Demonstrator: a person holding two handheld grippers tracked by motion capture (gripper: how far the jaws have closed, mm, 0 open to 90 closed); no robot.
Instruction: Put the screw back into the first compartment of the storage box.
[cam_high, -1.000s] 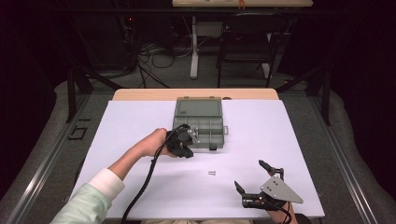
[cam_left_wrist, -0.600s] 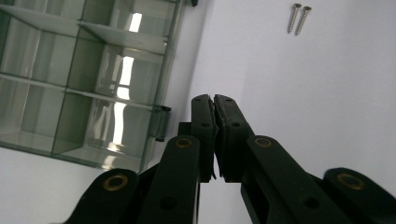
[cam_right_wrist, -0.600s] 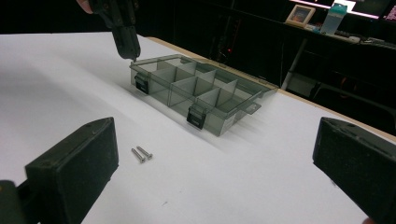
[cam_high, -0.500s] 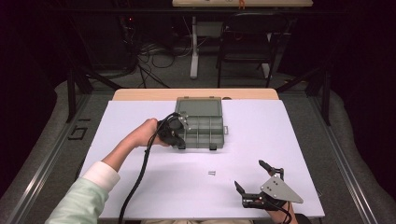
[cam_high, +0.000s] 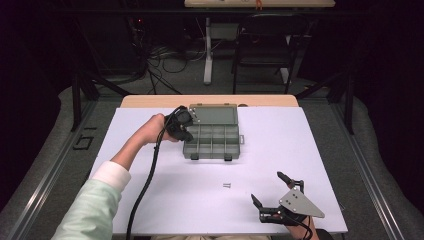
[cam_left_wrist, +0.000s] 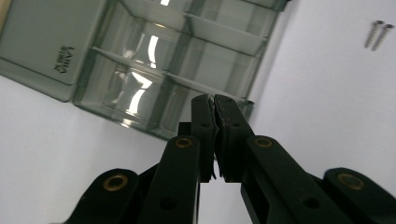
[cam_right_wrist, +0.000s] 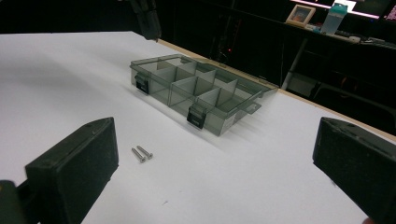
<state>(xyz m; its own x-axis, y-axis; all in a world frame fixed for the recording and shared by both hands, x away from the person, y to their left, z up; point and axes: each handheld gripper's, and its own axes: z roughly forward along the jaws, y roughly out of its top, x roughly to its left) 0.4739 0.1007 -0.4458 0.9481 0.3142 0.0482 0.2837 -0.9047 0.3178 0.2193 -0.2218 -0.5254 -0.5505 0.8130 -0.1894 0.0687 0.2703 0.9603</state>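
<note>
The left arm reaches up the high view toward 1 o'clock in a pale green sleeve. Its left hand (cam_high: 152, 131) holds the left gripper (cam_left_wrist: 214, 103), and the two black jaws are pressed together with nothing between them. The right gripper (cam_high: 272, 189) sits low at 5 o'clock, its jaws spread wide.

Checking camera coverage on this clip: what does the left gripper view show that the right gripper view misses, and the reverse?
Left gripper view alone: the left tongs, jaws pressed together with nothing between them, low over the box, and embossed lettering on its lid.
Right gripper view alone: the right tongs, jaws wide apart, the box's two front latches, and a dark room behind the table.
Both: the open compartment box, two screws and the white table.
</note>
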